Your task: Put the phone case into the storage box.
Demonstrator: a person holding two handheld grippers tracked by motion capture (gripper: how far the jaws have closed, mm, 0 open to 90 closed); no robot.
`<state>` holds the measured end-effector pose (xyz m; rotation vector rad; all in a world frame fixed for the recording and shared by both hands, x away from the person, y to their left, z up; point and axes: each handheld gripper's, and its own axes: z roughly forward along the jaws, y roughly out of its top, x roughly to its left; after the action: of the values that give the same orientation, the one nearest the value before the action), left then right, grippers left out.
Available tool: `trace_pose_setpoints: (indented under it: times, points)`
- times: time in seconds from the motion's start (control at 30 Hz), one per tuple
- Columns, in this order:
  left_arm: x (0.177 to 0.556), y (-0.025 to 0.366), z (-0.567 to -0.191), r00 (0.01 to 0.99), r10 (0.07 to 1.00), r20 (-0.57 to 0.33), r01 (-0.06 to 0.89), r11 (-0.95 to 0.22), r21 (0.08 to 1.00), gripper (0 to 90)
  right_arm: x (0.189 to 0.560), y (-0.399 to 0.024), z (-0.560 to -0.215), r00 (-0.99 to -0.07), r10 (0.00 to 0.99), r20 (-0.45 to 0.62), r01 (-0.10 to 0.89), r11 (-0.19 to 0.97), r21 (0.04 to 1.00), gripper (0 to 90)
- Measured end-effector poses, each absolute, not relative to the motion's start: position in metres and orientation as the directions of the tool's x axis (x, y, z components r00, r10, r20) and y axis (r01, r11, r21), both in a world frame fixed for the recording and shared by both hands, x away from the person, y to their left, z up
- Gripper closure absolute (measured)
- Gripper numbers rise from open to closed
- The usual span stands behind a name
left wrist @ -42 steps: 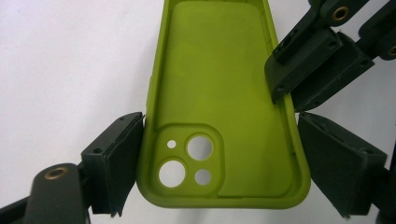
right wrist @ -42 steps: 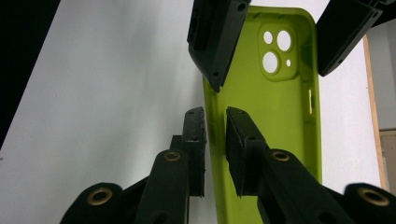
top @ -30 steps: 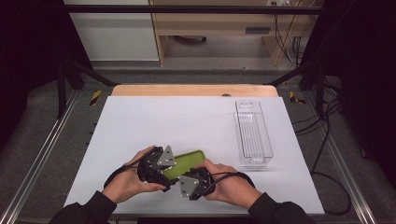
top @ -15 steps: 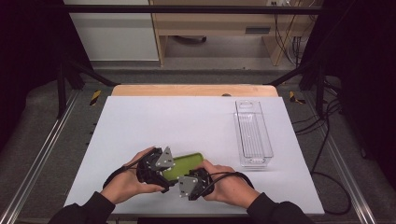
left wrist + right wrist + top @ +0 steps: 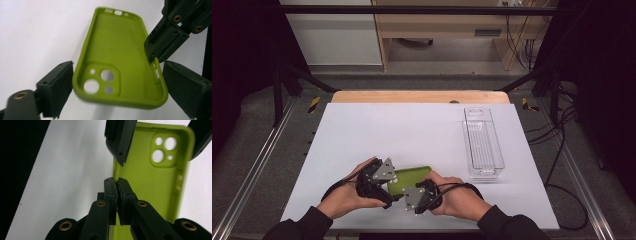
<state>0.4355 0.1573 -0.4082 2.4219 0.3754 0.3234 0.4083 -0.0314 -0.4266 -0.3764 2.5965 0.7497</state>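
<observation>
Phone case point(image 5: 409, 178) hangs well left of the clear tray point(image 5: 483, 145), pinched by its side wall in the right gripper point(image 5: 117, 185). Left gripper point(image 5: 117, 82), jaws just widening, straddles it untouched; that thin pinch could slip.

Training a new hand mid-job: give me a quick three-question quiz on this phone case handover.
1. True or false: the right gripper is clamped on a side wall of the green phone case.
2. The left gripper has its jaws: A) pressed on the case, B) apart either side of the case's camera end, C) closed on nothing.
3. Which thing stands on the table to the right of the hands?

Key: 1 true. 2 B; they have just been opening. 3 the clear plastic tray.
</observation>
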Motion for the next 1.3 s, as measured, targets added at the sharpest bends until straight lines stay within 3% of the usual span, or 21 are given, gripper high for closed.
trace_pose_setpoints:
  times: [0.53,1.3]
  points:
    - [0.435,0.188,-0.396,0.859,0.505,0.077,0.237,-0.528,0.815,7.1,0.433,-0.048,-0.422,-0.900,-0.025,-0.436,-0.262,0.830,0.492,87.3]
    - [0.426,0.203,-0.394,0.770,0.636,0.048,0.252,-0.373,0.893,4.0,0.450,-0.056,-0.421,-0.890,0.107,-0.443,-0.183,0.807,0.562,87.3]
